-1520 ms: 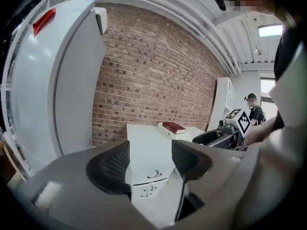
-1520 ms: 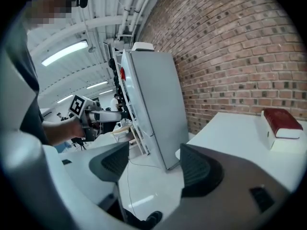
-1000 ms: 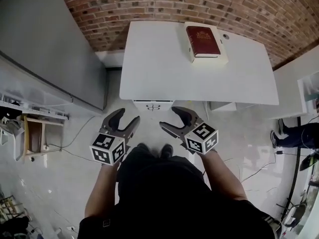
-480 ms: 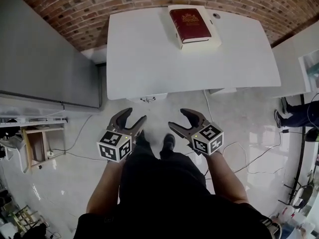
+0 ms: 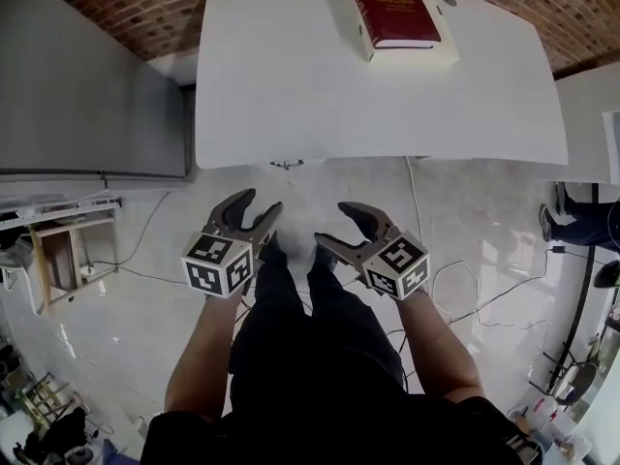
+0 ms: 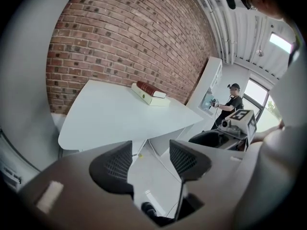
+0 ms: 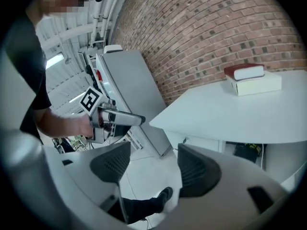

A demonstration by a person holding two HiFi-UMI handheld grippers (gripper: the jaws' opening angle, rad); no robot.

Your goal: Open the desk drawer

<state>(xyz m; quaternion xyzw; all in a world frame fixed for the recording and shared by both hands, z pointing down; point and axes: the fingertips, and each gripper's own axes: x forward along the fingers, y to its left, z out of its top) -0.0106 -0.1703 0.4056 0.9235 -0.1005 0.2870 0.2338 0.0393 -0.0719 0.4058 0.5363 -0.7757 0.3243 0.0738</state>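
well, left claw (image 5: 260, 202) wide yet just closing, right claw (image 5: 334, 225) wide, both empty

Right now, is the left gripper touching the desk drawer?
Apart. The head view shows a stretch of floor between the left gripper and the drawer under the desk; its jaws, just closing slightly, hold nothing.
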